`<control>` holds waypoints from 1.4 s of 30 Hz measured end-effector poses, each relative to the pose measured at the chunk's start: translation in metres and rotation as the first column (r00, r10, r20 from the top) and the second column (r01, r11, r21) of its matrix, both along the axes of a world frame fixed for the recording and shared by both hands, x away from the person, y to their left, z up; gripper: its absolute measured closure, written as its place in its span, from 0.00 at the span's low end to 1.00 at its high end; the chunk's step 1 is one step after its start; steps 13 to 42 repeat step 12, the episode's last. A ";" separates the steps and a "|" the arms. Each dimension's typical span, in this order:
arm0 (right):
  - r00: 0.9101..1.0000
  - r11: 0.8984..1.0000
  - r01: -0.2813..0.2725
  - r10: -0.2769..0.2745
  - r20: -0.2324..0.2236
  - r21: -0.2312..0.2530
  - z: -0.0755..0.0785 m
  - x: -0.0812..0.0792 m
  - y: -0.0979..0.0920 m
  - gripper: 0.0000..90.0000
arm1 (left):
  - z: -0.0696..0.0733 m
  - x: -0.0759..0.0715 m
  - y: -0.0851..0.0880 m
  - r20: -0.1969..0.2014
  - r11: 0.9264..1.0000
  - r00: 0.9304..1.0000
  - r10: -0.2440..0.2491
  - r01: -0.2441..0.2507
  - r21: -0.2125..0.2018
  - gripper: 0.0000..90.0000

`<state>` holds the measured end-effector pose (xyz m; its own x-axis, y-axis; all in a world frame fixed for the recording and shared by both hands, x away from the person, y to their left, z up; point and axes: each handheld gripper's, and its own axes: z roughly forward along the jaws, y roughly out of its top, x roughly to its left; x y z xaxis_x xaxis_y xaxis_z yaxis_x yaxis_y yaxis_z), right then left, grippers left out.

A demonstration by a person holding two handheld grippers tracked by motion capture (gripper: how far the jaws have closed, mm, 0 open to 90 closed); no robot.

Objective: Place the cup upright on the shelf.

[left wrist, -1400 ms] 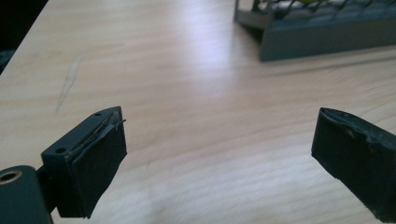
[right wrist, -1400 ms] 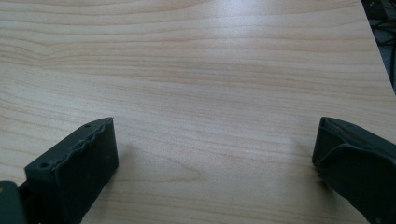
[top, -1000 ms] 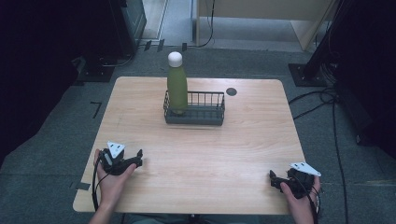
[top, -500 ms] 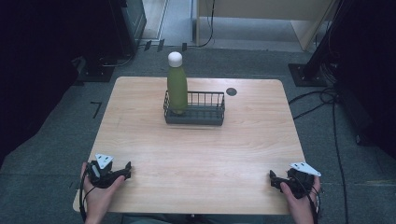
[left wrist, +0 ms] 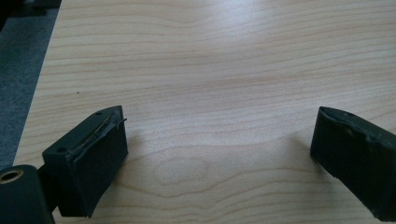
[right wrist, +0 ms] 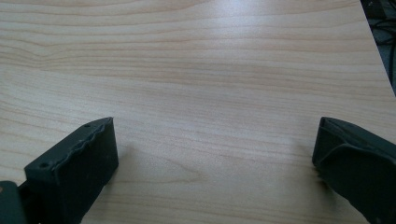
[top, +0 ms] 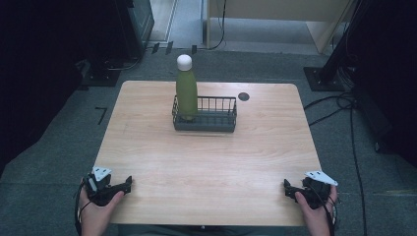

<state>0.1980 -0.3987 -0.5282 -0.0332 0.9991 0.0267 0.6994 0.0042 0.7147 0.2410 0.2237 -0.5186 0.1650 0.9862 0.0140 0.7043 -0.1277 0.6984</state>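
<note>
A green bottle [top: 187, 93] with a white cap stands upright in the left end of a black wire basket [top: 211, 118] at the far middle of the wooden table [top: 206, 162]. My left gripper [top: 127, 183] rests near the table's front left corner, open, with nothing between its jaws; bare wood lies between the wide-apart fingers [left wrist: 91, 158] in the left gripper view. At the front right corner my right gripper [top: 286, 187] is open as well, its fingers [right wrist: 74, 172] far apart over bare wood.
A small dark round mark [top: 243, 96] sits on the table just right of the basket's far side. Grey carpet surrounds the table, with cables [top: 339, 105] on the floor to the right and dark equipment at both sides.
My left gripper has drawn back toward the front left corner of the table. The right gripper has stayed put. Bottle and basket are unmoved.
</note>
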 end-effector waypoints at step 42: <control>1.000 1.000 0.000 0.000 -0.001 0.000 0.000 0.000 0.000 0.00 | 0.000 0.001 -0.002 -0.002 1.000 1.000 0.017 -0.017 0.000 0.04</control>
